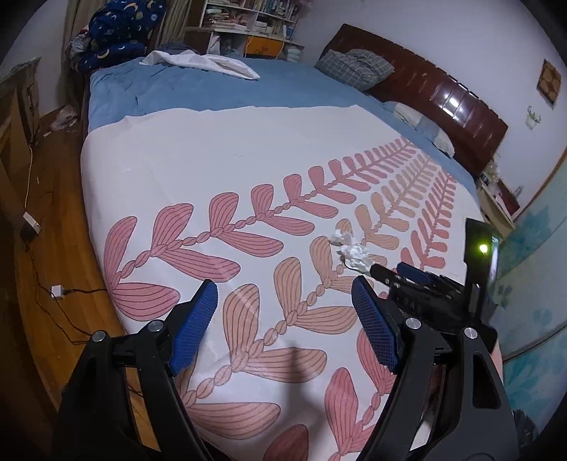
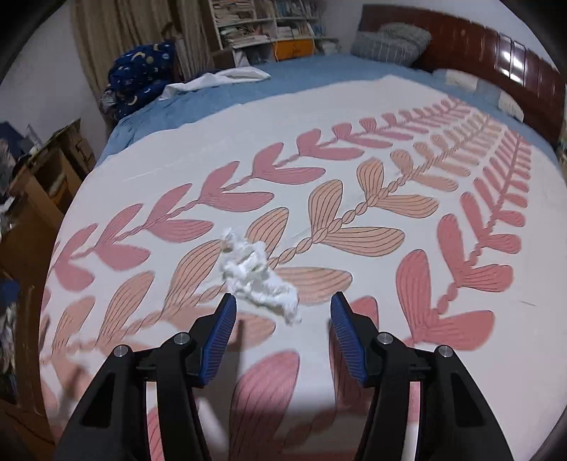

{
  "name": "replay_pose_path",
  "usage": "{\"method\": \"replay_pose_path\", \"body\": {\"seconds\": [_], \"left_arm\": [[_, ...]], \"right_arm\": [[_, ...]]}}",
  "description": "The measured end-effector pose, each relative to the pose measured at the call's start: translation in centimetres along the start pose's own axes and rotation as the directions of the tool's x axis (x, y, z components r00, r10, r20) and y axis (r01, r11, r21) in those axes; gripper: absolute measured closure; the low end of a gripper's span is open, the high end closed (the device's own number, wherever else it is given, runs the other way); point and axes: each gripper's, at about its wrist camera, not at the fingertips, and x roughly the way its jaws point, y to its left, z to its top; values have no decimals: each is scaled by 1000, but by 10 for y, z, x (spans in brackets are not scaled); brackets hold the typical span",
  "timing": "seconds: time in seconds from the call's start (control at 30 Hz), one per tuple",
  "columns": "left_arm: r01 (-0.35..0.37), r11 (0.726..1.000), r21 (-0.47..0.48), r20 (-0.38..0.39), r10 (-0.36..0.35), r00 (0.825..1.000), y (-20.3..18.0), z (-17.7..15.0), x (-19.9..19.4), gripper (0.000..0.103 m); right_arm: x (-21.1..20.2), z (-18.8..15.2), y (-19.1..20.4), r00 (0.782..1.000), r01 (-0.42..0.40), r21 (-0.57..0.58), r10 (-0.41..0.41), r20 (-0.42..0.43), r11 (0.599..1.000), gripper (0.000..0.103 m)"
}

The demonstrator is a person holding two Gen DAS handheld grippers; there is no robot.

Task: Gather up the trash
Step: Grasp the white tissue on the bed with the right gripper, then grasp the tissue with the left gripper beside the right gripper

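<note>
A wide bed is spread with a white cover printed with pink and orange leaf fronds, laid over a blue quilt, and a dark glossy wooden headboard is set against a pale wall. A crowded bookshelf and beige curtains are seen beyond the bed, and cables are strewn over the wooden floor.

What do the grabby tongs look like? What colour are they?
The left tongs and the right tongs match: black angular plastic arms joined with round silver bolts, each ending in a flat blue pad with a ribbed, gridded surface. In the left wrist view, the right tongs also carry a black box with a glowing green light.
</note>
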Motion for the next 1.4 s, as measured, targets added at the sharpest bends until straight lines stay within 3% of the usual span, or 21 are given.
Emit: {"method": "replay_pose_path", "body": {"seconds": [0.07, 0.13, 0.2, 0.37, 0.63, 0.73, 0.87, 1.13, 1.2, 1.23, 1.4], "left_arm": [[4, 1000, -10, -6, -4, 1000, 2, 1, 3, 25], [3, 1000, -13, -8, -3, 1000, 2, 2, 5, 25], [3, 1000, -2, -18, -3, 1000, -2, -1, 7, 25], [4, 1000, 23, -12, -4, 1000, -9, -3, 2, 25], [35, 999, -39, -30, -36, 999, -2, 0, 4, 25], [98, 992, -75, -67, -103, 992, -3, -2, 11, 25], [188, 975, -121, -115, -202, 973, -11, -7, 23, 25], [240, 956, -168, -193, -271, 943, -33, -19, 54, 25], [311, 914, -258, -219, -369, 903, -32, -22, 64, 25], [322, 904, -280, -226, -389, 893, -32, -22, 66, 25], [335, 890, -309, -227, -411, 883, -39, -23, 73, 25]], "right_arm": [[9, 5, 0, 1000, -21, -1, 21, -11, 1000, 48], [15, 7, 3, 999, -36, -26, 35, -31, 999, 56], [28, 7, 7, 996, -35, -47, 32, -79, 998, 81], [23, 4, 8, 997, -47, -50, 44, -68, 998, 91], [-37, -16, 8, 993, -117, -56, 116, -33, 992, 92], [-71, -27, 13, 988, -152, -98, 153, -1, 983, 92], [-104, -42, 17, 981, -188, -137, 191, 15, 973, 92], [-121, -61, 23, 984, -178, -172, 178, -11, 969, 92], [-120, -63, 24, 985, -174, -177, 174, -20, 969, 92], [-121, -64, 24, 985, -173, -178, 173, -19, 969, 92], [-121, -66, 31, 985, -171, -194, 169, -25, 966, 92]]}}
